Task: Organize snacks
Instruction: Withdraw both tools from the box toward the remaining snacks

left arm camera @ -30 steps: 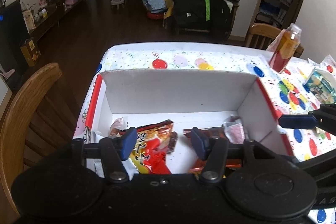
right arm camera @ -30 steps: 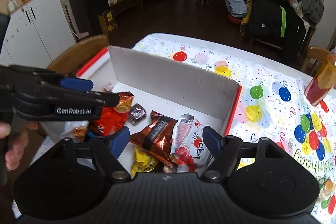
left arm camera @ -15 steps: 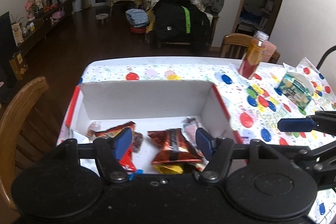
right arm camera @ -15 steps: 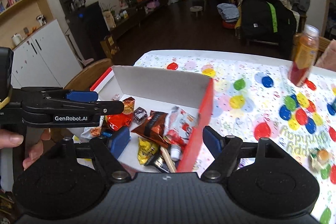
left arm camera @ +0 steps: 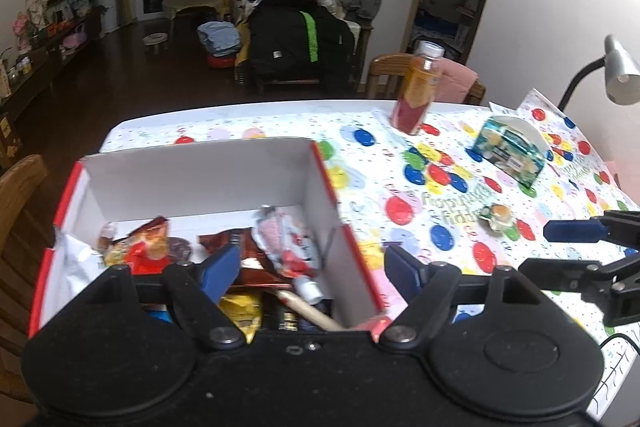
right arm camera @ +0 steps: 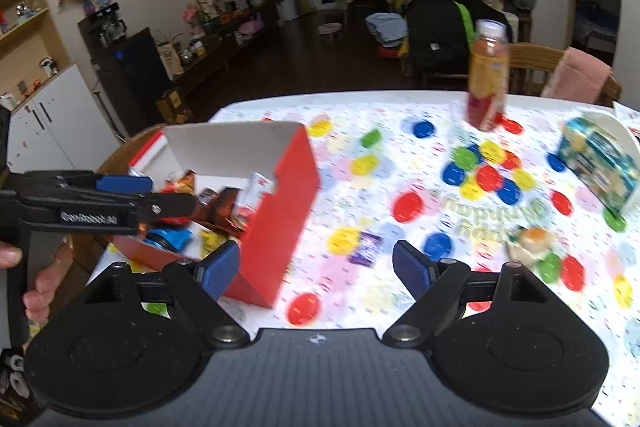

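We hold both grippers above the table with its balloon-print cloth point(right arm camera: 400, 155), each spread wide and carrying nothing. The red cardboard box with white inner walls point(left arm camera: 200, 175) sits at the table's left end, already holding crinkly foil and plastic snack packets point(left arm camera: 280, 247). Two strays lie out on the cloth: a small purple wrapped sweet point(right arm camera: 366, 247) between box and table centre, and a little round snack with an orange top point(right arm camera: 532, 239) further right.

We judge both light, soft-wrapped and somewhat slippery — best pinched across the body, with a gentle squeeze so nothing crushes. The left gripper point(left arm camera: 308, 269) straddles the box's right wall, pointing forward. The right gripper point(right arm camera: 316, 265) hovers nearly over the purple sweet — tilted down towards the cloth.
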`<control>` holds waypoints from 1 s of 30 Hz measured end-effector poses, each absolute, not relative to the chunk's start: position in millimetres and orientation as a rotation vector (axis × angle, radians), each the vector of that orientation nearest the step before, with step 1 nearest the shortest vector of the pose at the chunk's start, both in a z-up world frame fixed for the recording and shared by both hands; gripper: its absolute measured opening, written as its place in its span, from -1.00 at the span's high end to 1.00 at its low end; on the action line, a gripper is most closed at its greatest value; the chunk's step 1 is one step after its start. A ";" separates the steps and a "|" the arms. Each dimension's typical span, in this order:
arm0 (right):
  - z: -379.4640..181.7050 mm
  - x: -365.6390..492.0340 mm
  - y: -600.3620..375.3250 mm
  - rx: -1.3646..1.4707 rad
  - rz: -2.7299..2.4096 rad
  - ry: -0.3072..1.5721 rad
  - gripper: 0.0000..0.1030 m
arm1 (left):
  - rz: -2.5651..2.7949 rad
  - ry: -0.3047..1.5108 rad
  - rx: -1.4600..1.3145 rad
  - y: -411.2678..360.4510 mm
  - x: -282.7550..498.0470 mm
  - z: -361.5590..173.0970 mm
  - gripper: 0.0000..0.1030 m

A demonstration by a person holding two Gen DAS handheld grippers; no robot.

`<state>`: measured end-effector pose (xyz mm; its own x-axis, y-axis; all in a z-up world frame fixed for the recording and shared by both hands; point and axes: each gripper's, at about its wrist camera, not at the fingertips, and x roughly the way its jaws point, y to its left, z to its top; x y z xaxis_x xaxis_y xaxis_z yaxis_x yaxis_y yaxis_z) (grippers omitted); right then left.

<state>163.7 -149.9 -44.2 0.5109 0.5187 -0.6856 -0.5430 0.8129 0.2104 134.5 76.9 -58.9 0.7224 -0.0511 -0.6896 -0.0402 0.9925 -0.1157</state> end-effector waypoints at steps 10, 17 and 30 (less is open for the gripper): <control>-65.9 169.4 -202.5 -0.094 0.552 0.825 -0.62 | -0.062 0.742 -0.096 22.7 145.8 -64.8 -0.87; -73.4 188.4 -238.4 -0.072 0.506 0.834 -0.62 | -0.088 0.754 -0.104 -9.1 161.6 -76.1 -0.96; -102.6 245.8 -285.7 -0.053 0.416 0.858 -0.62 | -0.020 0.756 -0.092 -57.1 193.4 -115.0 -0.99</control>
<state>245.8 -285.7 -102.6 0.5792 0.3344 -0.7435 -0.3768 0.9185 0.1195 193.4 -57.1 -115.0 0.7277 -0.0510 -0.6839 -0.0149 0.9958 -0.0902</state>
